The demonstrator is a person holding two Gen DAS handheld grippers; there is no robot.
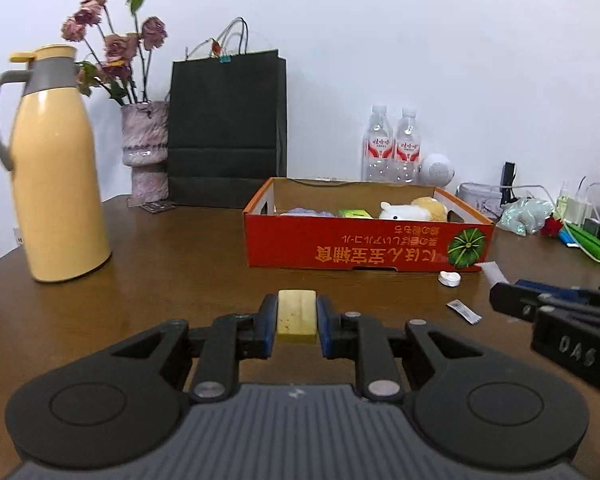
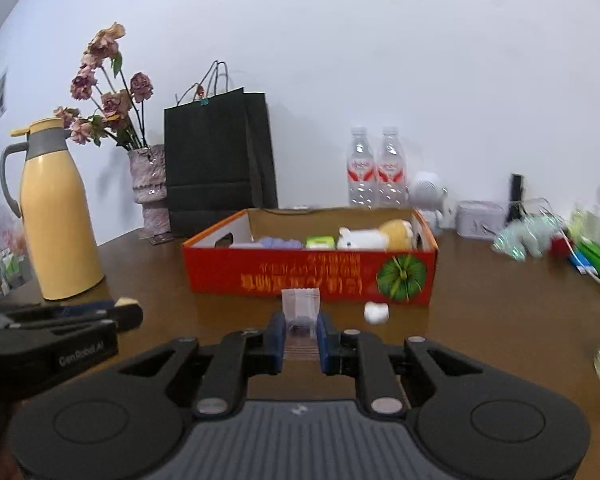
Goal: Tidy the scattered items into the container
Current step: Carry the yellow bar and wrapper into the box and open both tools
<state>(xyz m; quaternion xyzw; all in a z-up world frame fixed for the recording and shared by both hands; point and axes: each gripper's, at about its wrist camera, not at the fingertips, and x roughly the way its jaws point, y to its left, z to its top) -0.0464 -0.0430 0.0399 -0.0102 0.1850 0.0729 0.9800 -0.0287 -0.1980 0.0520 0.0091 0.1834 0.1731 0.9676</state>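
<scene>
Left wrist view: the left gripper (image 1: pixel 297 317) is clamped on a yellow block (image 1: pixel 296 316) short of the red box (image 1: pixel 364 246), whose contents are partly hidden by its wall. Right wrist view: the right gripper (image 2: pixel 300 330) is clamped on a clear packet (image 2: pixel 300 312), contents unclear, just before the box; a white cap (image 2: pixel 376 313) lies blurred beside it.

Glossy brown wood tabletop (image 1: pixel 172 264), printed red cardboard box (image 1: pixel 340 244), shiny yellow plastic jug (image 1: pixel 56 184), matt black paper bag (image 1: pixel 224 128), clear plastic bottles (image 1: pixel 392 148).

Both cameras sit low behind own fingers, look forward over tabletop (image 1: pixel 160 248) toward white wall. Left one sits nearer red box (image 1: pixel 352 246). Both see box, yellow jug (image 2: pixel 62 216), black bag (image 2: pixel 216 156).
</scene>
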